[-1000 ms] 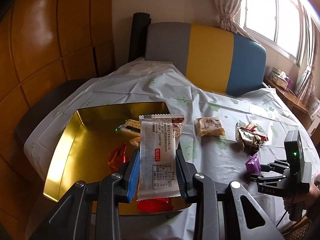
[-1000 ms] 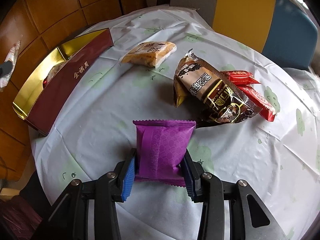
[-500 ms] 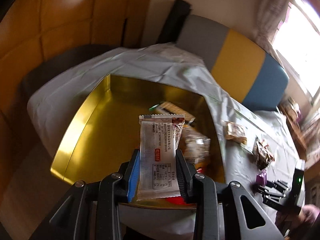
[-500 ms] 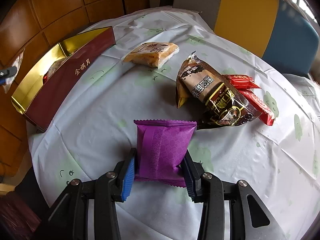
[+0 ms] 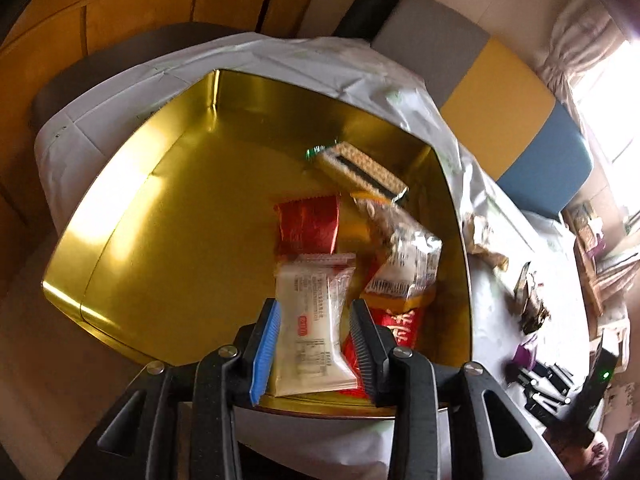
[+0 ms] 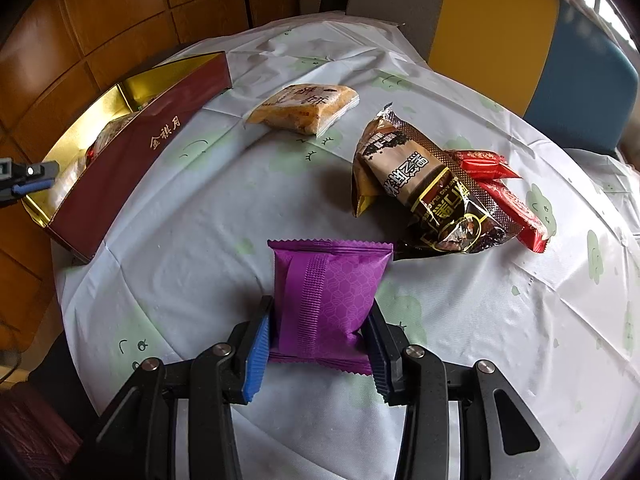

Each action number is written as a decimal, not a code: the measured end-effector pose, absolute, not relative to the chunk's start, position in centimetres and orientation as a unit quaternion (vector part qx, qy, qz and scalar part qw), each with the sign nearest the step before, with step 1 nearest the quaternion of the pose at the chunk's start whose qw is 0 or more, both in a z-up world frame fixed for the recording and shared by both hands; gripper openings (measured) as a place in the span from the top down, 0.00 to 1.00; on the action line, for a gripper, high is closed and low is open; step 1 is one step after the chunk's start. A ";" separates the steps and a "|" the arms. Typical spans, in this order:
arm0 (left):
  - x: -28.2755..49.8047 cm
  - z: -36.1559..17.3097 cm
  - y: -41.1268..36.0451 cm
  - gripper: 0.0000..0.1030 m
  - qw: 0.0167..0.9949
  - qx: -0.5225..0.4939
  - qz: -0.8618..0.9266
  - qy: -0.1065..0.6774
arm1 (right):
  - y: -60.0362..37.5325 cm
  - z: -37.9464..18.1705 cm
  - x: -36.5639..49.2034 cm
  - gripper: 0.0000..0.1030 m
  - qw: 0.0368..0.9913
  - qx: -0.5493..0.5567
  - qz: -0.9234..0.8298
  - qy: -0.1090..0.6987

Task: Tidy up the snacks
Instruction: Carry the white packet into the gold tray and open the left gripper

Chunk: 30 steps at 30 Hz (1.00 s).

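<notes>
Left gripper (image 5: pixel 314 346), jaws just easing apart, brackets a white snack packet (image 5: pixel 312 320) over the gold tin's (image 5: pixel 132 208) near right corner. Right gripper (image 6: pixel 318 342) clamps a purple packet (image 6: pixel 326 296) above the surface (image 6: pixel 200 216). Both are light, crinkly, slippery, likely crushable; mid-body holds suit.

The counter (image 6: pixel 208 216) is round and draped in a pale cloth printed with small green cloud faces. Behind it a panelled wooden wall (image 5: pixel 132 4) glows amber. On its far side stands a chair (image 6: pixel 532 36) whose back is banded grey, yellow and blue. To the right of the chair a curtained window (image 5: pixel 600 64) lets in bright daylight, and a cluttered ledge (image 5: pixel 596 236) runs below it.
</notes>
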<state>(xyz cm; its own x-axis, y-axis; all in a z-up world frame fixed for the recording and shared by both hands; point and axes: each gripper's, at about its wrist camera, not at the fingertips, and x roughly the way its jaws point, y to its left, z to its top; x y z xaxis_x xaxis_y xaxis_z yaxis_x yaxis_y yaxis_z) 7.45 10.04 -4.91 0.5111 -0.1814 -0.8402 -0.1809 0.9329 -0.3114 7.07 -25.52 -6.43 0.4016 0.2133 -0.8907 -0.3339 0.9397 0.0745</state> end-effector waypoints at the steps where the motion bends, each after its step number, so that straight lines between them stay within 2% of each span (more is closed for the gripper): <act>1: 7.5 -5.1 9.9 0.65 0.849 -0.180 -0.003 0.497 | -25.5 -6.4 7.1 0.58 0.835 -0.057 0.164 0.522; 19: 5.6 -1.6 7.7 0.64 0.890 -0.085 0.000 0.448 | -25.3 -6.3 6.8 0.58 0.839 -0.071 0.160 0.516; 30: 4.9 -0.8 6.9 0.64 0.896 -0.073 -0.005 0.437 | -25.2 -6.3 6.7 0.58 0.841 -0.078 0.158 0.512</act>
<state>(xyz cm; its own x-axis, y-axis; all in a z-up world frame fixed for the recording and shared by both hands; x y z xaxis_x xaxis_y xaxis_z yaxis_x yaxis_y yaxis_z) 4.88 6.94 -0.79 0.6174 -0.0731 -0.7832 -0.0544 0.9893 -0.1352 6.70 -25.24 -6.31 0.4265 0.1855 -0.8853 -0.3445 0.9383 0.0306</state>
